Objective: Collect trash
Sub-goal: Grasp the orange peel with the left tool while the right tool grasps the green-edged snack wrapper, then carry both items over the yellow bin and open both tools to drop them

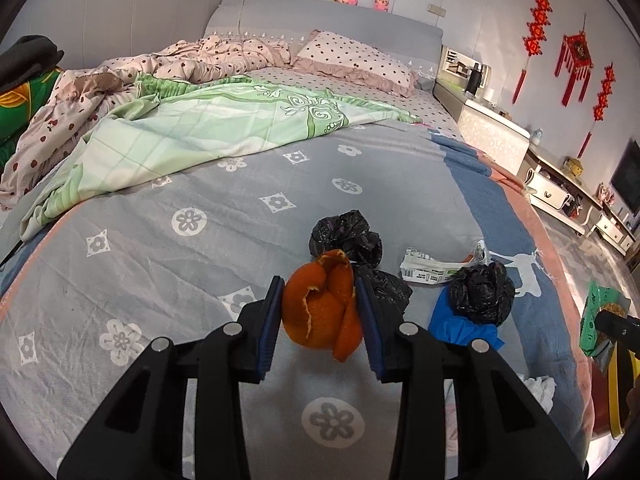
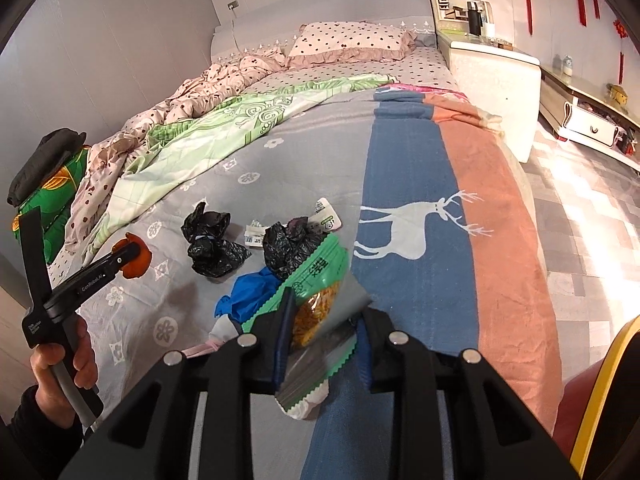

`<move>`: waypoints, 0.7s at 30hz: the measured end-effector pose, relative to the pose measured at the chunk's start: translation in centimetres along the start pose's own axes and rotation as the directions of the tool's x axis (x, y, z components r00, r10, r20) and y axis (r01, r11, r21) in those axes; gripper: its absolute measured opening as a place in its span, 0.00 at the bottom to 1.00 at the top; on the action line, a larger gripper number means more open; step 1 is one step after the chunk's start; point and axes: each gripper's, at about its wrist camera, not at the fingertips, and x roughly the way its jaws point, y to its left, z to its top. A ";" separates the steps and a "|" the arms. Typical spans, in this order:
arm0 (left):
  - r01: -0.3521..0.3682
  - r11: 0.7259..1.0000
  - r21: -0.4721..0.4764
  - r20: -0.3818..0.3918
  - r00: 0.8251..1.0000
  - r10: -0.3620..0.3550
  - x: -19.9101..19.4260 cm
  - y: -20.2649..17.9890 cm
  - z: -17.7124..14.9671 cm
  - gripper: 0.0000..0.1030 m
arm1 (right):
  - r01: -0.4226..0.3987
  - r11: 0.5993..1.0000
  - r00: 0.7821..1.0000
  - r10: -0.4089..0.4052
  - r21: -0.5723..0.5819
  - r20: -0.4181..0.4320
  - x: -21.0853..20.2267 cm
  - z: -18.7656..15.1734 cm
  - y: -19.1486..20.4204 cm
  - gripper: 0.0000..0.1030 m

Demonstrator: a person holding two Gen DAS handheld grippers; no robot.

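My left gripper [image 1: 319, 312] is shut on an orange peel [image 1: 322, 306], just above the grey flowered bedspread [image 1: 160, 248]; it shows from the side in the right wrist view [image 2: 132, 258]. My right gripper [image 2: 326, 334] is shut on a green snack packet [image 2: 320, 292] with yellow contents, also seen at the right edge of the left wrist view [image 1: 600, 316]. On the bed lie crumpled black plastic bags [image 1: 348, 236] [image 1: 482, 292] [image 2: 212, 240] [image 2: 290, 242], a blue glove [image 1: 460, 324] [image 2: 244, 292] and a white paper wrapper [image 1: 436, 268] [image 2: 326, 218].
A white crumpled tissue [image 1: 540, 386] lies near the bed's right edge. A green quilt [image 1: 192, 128] and pink dotted bedding [image 1: 224, 56] cover the far half. A white nightstand [image 2: 492, 80] and low cabinet [image 2: 592, 120] stand right. A yellow-edged red object [image 2: 600, 396] is at bottom right.
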 end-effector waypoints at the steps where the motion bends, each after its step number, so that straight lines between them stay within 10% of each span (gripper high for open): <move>1: 0.002 1.000 0.003 0.007 1.000 -0.002 -0.5 -0.3 0.1 0.34 | 0.000 1.000 1.000 0.000 -0.002 0.010 -0.6 0.0 0.0 0.25; 21: 0.111 0.988 0.103 0.149 0.981 -0.126 -11.3 -9.0 2.1 0.34 | 0.022 1.000 0.977 -0.025 0.019 0.213 -13.6 -0.4 -2.3 0.25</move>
